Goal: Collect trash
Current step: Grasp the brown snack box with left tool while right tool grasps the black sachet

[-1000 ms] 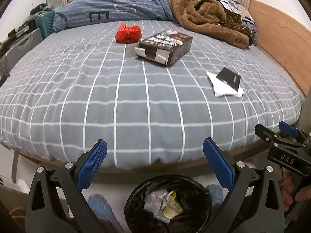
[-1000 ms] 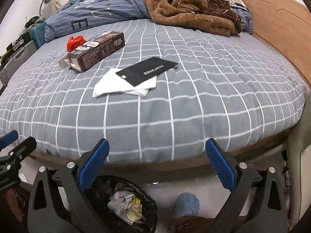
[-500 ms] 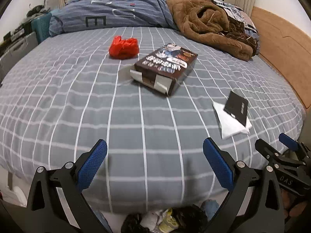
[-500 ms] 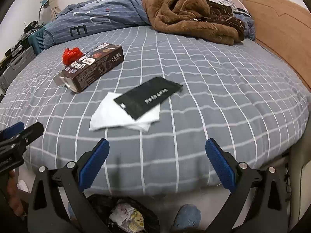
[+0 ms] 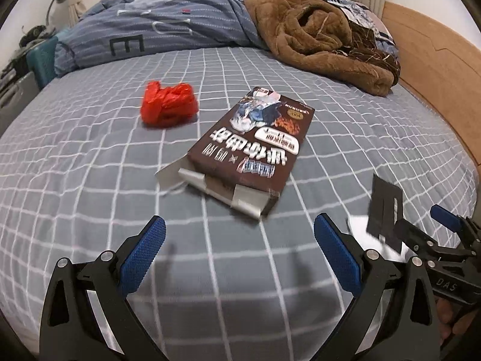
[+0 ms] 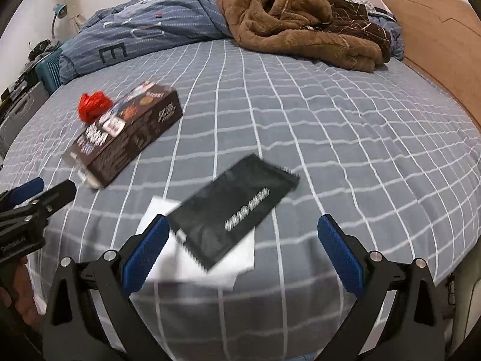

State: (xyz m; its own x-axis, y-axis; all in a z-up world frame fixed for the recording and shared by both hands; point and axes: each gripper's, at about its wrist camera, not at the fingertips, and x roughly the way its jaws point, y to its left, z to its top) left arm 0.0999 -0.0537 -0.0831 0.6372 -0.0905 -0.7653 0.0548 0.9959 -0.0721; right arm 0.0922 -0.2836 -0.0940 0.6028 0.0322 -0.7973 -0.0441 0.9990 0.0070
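Wrapper (image 6: 237,213) (black) – clearer right view, box (image 5: 252,147)

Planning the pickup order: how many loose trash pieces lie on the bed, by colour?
Red: 1, crumpled plastic bag
Brown: 1, opened carton
Black: 1, flat packet
White: 1, paper sheet under the packet
Total: 4

Left gripper (image 5: 239,249) and right gripper (image 6: 243,248) are held low and level side by side, jaws spread wide and empty, a hand (image 6: 18,297) gripping the left one's handle.
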